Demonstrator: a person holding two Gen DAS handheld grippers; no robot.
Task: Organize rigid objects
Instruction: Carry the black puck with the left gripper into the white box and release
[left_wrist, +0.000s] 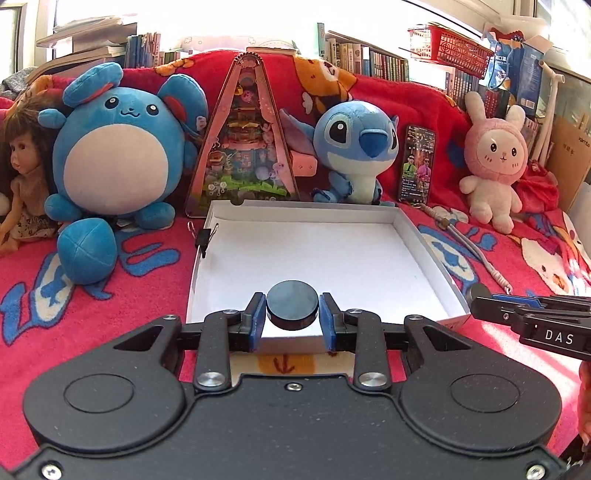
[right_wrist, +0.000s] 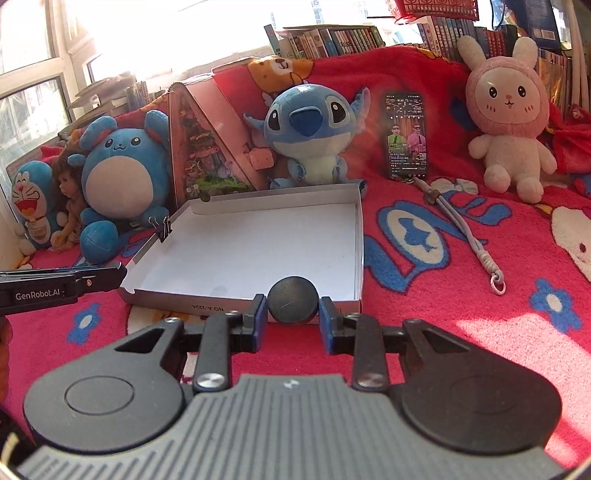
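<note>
Discs: two dark round rigid pieces, one in each of my claws; these are what I take the task to be about.
Left claw (left_wrist: 291, 312): closed on a black disc (left_wrist: 291, 303), its blue pads pressing either side, the disc lying flat between them.
Left disc position: lifted over the near edge of the white box (left_wrist: 406, 221), just inside its front wall as the left wrist view shows it.
Right claw (right_wrist: 291, 312): closed on a dark grey disc (right_wrist: 293, 300), tilted so its face looks toward the camera.
Right disc position: in front of the box's near wall, not yet over the floor of the box as far as I can judge.
Box state: open, shallow, white floor bare; nothing laid inside it. A binder clip (left_wrist: 205, 236) grips its left wall.
Surface: red patterned blanket (right_wrist: 461, 295), not a desk; plush toys, a doll, a phone and a cord lie around the box, none of them in my way.
Done so far: both discs picked up and brought to the box.
Left to do: set each disc down inside and release, ideally side by side.
Progress, my estimate: roughly halfway for this pair; I see no other loose rigid pieces waiting.
</note>
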